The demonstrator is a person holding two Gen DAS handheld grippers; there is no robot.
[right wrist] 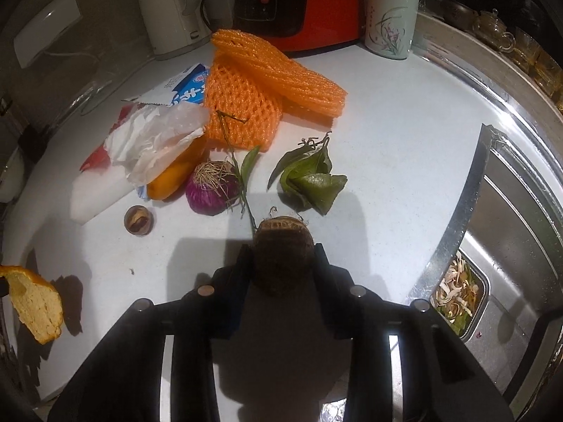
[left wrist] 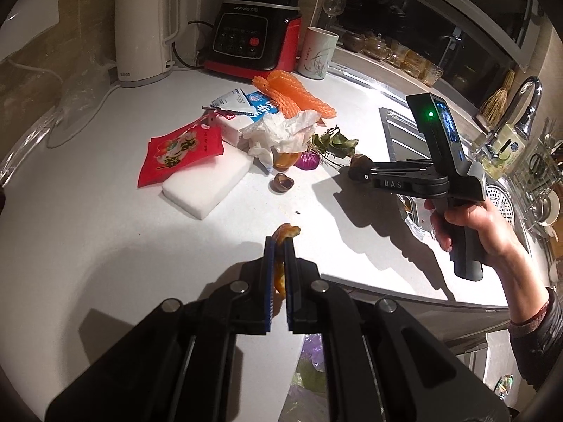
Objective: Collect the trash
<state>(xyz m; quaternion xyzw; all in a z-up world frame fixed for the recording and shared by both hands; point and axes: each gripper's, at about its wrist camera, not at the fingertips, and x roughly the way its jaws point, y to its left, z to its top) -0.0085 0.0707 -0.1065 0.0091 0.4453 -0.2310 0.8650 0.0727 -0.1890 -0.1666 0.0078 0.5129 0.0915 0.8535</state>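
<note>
Left hand-held gripper (left wrist: 280,242) pinching orange peel (left wrist: 286,231), right hand-held gripper (right wrist: 283,256) clamping brown taro (hairy) (right wrist: 283,258)

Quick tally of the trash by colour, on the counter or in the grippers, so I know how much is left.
Orange: 3 (foam net sleeve, orange peel in left gripper, orange scrap)
White: 2 (foam block, crumpled tissue)
Red: 1 (snack packet)
Blue-white: 1 (carton)
Purple: 1 (onion end)
Green: 1 (leaves)
Brown: 2 (nut shell, root piece in right gripper)
Total: 11
</note>
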